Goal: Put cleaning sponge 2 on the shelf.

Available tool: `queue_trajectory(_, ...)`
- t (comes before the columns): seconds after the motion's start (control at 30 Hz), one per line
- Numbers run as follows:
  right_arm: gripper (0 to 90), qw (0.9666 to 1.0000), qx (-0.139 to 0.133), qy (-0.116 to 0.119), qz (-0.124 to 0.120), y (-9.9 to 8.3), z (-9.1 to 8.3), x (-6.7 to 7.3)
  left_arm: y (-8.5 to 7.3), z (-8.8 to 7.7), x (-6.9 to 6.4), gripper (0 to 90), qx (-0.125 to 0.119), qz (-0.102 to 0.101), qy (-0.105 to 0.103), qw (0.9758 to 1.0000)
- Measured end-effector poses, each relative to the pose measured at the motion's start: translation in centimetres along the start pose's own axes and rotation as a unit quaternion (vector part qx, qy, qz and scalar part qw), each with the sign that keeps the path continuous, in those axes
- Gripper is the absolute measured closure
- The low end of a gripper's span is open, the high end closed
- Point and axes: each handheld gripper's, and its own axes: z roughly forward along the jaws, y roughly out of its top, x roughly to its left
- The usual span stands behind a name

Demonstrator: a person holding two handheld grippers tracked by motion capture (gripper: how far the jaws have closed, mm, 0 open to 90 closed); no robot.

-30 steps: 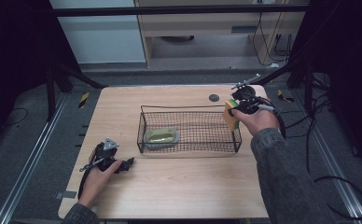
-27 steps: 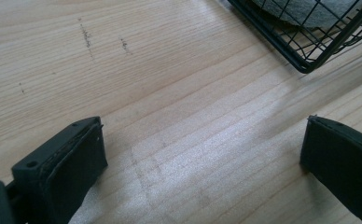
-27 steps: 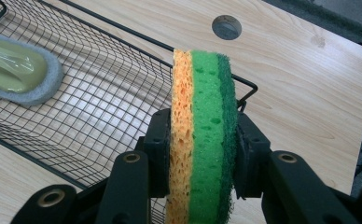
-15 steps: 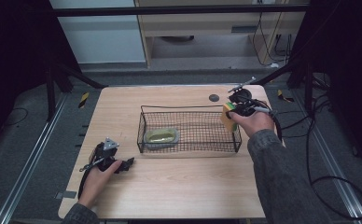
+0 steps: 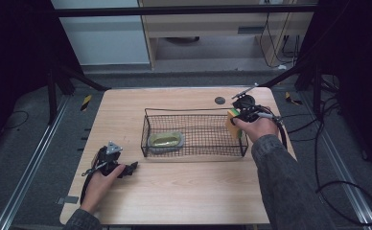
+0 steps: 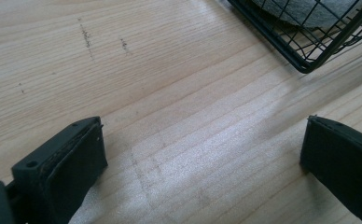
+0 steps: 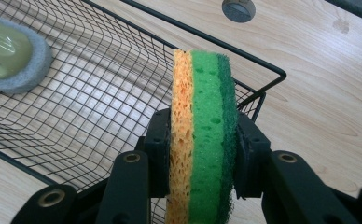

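My right gripper (image 7: 202, 154) is clamped on the sponge (image 7: 202, 140), one jaw pressing each broad face. The sponge stands on edge between them: an orange layer on one side, bright green in the middle, and a darker green scouring face on the other. In the right gripper view it pokes up well past the jaw tips, above the wire rim at the basket's (image 7: 100, 88) right end. In the high view I see the same gripper (image 5: 235, 120) and sponge (image 5: 232, 123) at the right end of the basket (image 5: 193, 146), near the table's (image 5: 184, 191) right edge, with my hand wrapped around the gripper body and cables trailing off the right side. Whether the sponge sits just over the rim or a little inside it, I cannot tell.

The basket lies across the middle of the table, long side running left to right. Inside it, toward the left end, lies a scrubber (image 5: 165, 140), an olive-green piece on a grey pad, flat on the wire floor; the right gripper view shows it too (image 7: 11, 56), at the far end of the mesh.

My left gripper (image 6: 202, 158) rests on the table near the front left corner, its jaws standing wide apart with bare wood between them. A corner of the basket sits just ahead of it. In the high view, that gripper (image 5: 126, 168) lies under my hand, well apart from the basket's left end.

A small dark round disc (image 5: 220, 100) lies flat on the table behind the basket, toward the back right corner.
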Motion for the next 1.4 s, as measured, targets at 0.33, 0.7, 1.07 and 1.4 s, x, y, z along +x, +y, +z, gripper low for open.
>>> queue_trajectory(0.33, 64.0, 0.9999, 0.007, -0.005, -0.007, -0.3, 1.2, 0.2, 0.0, 0.0, 0.0, 0.0, 0.000, 0.000, -0.001, 1.0000)
queue_trajectory(0.7, 64.0, 0.9999, 0.010, -0.008, -0.005, -0.8, 2.1, 0.1, 0.0, 0.0, 0.0, 0.0, -0.001, 0.000, 0.000, 1.0000)
queue_trajectory(1.07, 63.9, 0.9999, 0.012, -0.011, -0.004, -1.0, 2.6, -0.1, 0.0, 0.0, 0.0, 0.0, -0.001, 0.000, 0.000, 1.0000)
queue_trajectory(1.4, 64.0, 0.9997, 0.014, -0.017, -0.014, -1.1, 3.1, 0.1, 0.0, 0.0, 0.0, 0.0, -0.001, 0.000, 0.000, 1.0000)
